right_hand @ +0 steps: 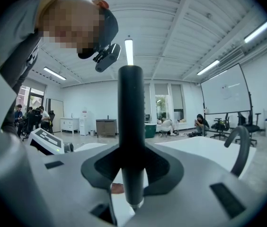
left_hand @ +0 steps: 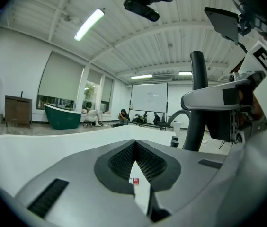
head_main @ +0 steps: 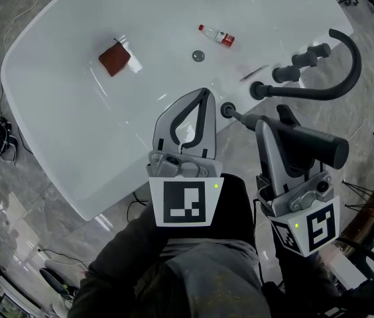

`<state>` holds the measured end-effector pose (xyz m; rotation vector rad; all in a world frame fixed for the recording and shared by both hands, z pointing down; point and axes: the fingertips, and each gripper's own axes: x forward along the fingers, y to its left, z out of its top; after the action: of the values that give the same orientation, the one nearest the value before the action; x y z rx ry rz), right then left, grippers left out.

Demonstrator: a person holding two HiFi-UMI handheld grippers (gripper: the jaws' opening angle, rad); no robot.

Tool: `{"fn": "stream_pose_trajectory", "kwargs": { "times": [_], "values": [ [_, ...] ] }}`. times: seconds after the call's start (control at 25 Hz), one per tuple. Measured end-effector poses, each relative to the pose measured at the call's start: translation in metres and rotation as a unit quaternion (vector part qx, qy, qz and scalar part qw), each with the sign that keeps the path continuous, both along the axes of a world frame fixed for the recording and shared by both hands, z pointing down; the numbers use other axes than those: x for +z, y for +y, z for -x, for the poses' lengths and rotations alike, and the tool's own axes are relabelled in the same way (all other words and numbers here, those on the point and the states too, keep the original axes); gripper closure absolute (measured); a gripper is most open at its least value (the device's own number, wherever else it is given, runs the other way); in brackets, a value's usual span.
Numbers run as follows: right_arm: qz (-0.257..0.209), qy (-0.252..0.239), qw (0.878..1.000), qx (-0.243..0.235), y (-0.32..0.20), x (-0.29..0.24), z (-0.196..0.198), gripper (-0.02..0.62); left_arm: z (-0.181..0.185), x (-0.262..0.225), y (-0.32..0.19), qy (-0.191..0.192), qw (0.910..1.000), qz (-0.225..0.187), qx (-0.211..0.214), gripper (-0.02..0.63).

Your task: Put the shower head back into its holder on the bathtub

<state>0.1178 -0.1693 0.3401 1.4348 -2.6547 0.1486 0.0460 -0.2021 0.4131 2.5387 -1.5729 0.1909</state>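
Ahead of the left gripper (left_hand: pixel 135 148), a green bathtub (left_hand: pixel 63 116) stands by large windows (left_hand: pixel 60 82), with a brown cabinet (left_hand: pixel 18 109) to the left and a whiteboard (left_hand: pixel 148 97) farther right. Long ceiling lamps (left_hand: pixel 88 24) shine above. The floor (head_main: pixel 34 197) is grey stone.

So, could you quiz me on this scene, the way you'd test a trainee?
1. True or false: the left gripper holds the shower head.
2. Which of these lies inside the bathtub? A: a towel. B: a small bottle. C: a cup.
3. Fill in: the right gripper has its jaws shut on the ____.

Key: 1 false; 2 B; 3 shower head.
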Motion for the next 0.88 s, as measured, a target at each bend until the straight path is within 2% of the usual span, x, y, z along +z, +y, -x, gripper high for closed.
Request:
{"fn": "stream_pose_trajectory", "kwargs": {
  "times": [0.88],
  "values": [
    [0.009, 0.002, 1.0, 0.004, -0.007, 0.033, -0.001, 0.468, 0.003, 0.022, -0.005, -0.001, 1.0, -0.001, -0.001, 0.604]
  ]
}}
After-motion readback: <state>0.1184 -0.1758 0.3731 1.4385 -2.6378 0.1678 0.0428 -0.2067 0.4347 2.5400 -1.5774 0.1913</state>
